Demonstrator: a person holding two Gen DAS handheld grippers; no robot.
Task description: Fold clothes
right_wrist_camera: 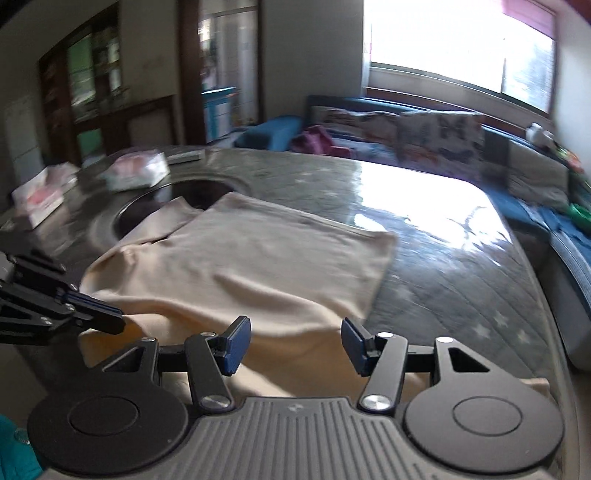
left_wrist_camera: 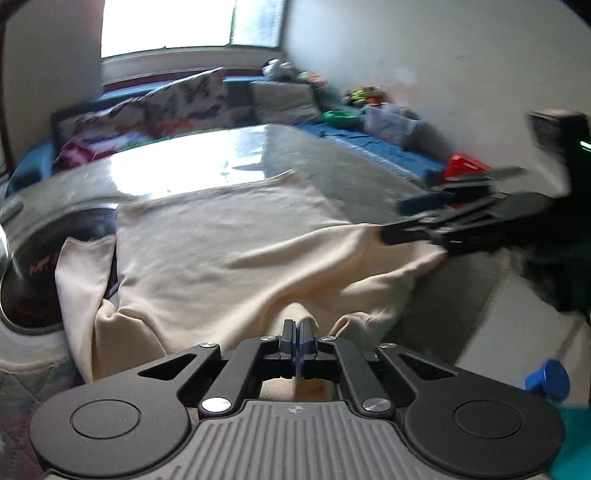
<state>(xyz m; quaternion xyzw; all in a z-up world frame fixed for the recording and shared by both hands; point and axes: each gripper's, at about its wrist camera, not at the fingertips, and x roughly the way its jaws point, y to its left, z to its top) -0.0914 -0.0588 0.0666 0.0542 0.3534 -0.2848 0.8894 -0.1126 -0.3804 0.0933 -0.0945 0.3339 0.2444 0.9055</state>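
Cream garment (left_wrist_camera: 229, 251) spread flat on grey tabletop (right_wrist_camera: 461, 258), near edge bunched and draped over the front. Left hand-held gripper (left_wrist_camera: 297, 334) pinched tight on a fold of that near edge, pads pressed together with cloth between. Right hand-held gripper (right_wrist_camera: 293, 345) parted about halfway above the cloth, blue pads (right_wrist_camera: 236, 345) gripping nothing. Tissue packs (right_wrist_camera: 138, 171) farther back. Blue sofa (right_wrist_camera: 424, 125) beyond, under bright window (left_wrist_camera: 166, 26).

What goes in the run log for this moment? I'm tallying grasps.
left gripper: shut on cream garment near edge | right gripper: open, holding nothing, above garment | garment: spread on table, fold not made
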